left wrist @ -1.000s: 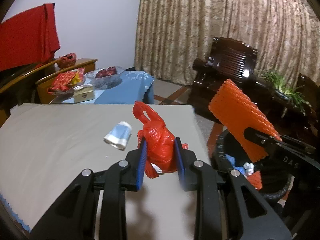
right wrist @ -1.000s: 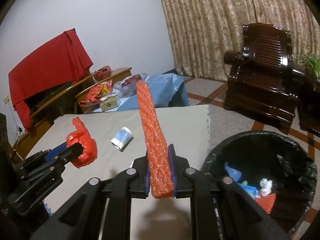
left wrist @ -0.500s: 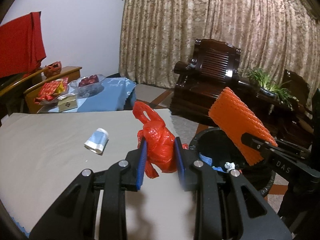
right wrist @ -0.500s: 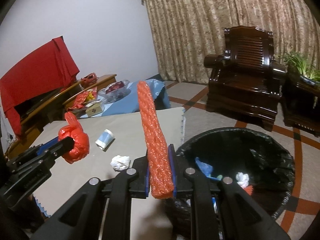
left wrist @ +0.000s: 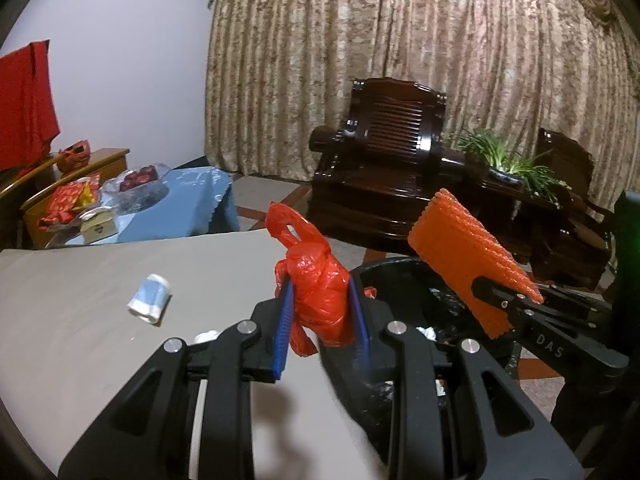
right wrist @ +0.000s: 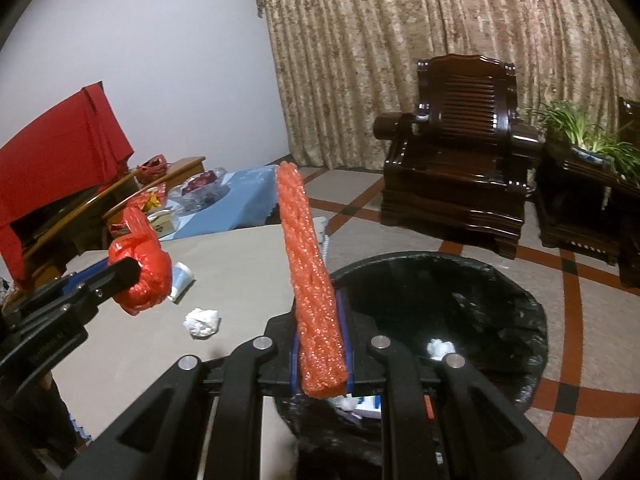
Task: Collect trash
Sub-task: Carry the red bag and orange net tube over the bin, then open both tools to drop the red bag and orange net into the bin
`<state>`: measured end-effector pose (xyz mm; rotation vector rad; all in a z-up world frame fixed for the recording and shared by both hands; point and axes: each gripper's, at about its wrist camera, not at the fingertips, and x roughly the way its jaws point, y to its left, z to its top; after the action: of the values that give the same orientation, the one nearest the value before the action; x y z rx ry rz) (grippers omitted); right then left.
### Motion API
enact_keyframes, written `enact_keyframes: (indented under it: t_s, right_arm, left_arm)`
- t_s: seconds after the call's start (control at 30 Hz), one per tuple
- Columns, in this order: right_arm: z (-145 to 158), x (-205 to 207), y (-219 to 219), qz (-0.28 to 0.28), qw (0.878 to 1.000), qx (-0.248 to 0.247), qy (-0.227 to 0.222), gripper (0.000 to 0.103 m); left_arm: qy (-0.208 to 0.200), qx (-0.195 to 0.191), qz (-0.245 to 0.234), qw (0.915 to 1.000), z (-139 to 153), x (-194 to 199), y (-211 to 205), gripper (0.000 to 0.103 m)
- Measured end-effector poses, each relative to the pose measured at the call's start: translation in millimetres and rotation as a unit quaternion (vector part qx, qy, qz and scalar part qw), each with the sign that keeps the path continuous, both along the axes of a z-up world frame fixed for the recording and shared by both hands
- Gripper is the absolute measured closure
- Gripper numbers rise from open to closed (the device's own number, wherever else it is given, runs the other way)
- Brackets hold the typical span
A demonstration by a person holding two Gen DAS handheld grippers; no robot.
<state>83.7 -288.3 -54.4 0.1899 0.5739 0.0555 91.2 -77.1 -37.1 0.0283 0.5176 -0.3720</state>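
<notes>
My left gripper (left wrist: 320, 320) is shut on a crumpled red plastic bag (left wrist: 318, 280) and holds it over the table's right edge, beside the black trash bin (left wrist: 400, 276). It also shows in the right wrist view (right wrist: 140, 268). My right gripper (right wrist: 322, 344) is shut on a folded orange foam net (right wrist: 310, 280), held upright over the near rim of the bin (right wrist: 532, 304). The net also shows in the left wrist view (left wrist: 464, 264). The bin holds several scraps. A crushed blue-and-white paper cup (left wrist: 150, 299) and a white paper wad (right wrist: 202, 322) lie on the grey table (left wrist: 80, 280).
A dark wooden armchair (right wrist: 460, 160) and a potted plant (right wrist: 592, 140) stand beyond the bin on the tiled floor. A low table with a blue cloth (left wrist: 188, 204) carries a bowl and boxes. A curtain covers the back wall.
Both grippers have moved right toward the bin with their loads. The bin now sits right under the foam net, and the red bag has reached the table's right edge.
</notes>
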Motion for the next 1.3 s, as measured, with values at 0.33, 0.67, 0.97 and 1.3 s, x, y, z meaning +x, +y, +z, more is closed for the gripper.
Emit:
enact_keyframes:
  t_s: [0.33,0.67,0.97,1.3]
  right_arm:
    - [-7.6,-5.1,-36.1,-0.04,0.999,-0.008,0.006,0.088]
    - [-29.5,13.5,-67.7,-0.06,0.998,-0.017,0.026,0.088]
    - [-32.6,36.1,-82.7,-0.06,0.998,-0.018,0.024,0.091]
    - [-34.4,45.7,-88.5,-0.074,0.996,-0.034,0.024,0.037]
  left_arm:
    - [0.0,0.005,-0.036,0.9993,-8.7,9.9,-41.2,0.077]
    - [0.02,0.011,-0.06,0.9979,-31.9,31.7,-75.1,0.077]
    - [0.032,0.022,-0.075,0.9964,-46.9,45.5,-95.9,0.077]
    - [0.058,0.01,-0.097,0.9936,-64.9,66.1,-104.4,0.053]
